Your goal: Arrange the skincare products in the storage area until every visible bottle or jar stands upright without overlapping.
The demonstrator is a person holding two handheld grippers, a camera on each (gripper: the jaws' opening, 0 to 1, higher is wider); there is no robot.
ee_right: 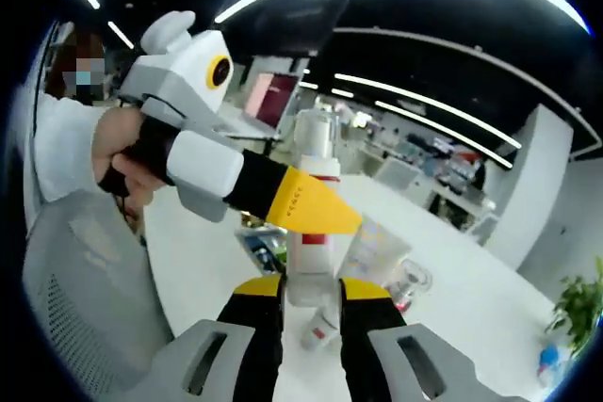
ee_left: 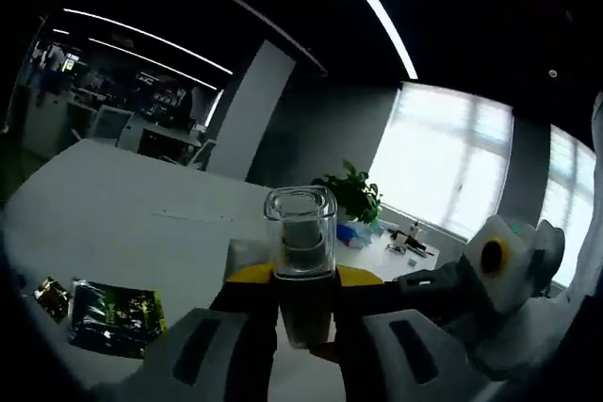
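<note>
A: We're in an open office, over a white worktop; the left tongs are clenched on a clear square-capped bottle, lifted off the surface.

B: And our right tongs grip a white bottle with a red label; more products lie below.

A: We should probably lower each bottle straight, base flat, well apart from its neighbours.

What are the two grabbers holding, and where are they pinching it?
The left gripper pinches a clear square-capped bottle around its lower body. The right gripper pinches a white bottle with a red label near its base.
</note>
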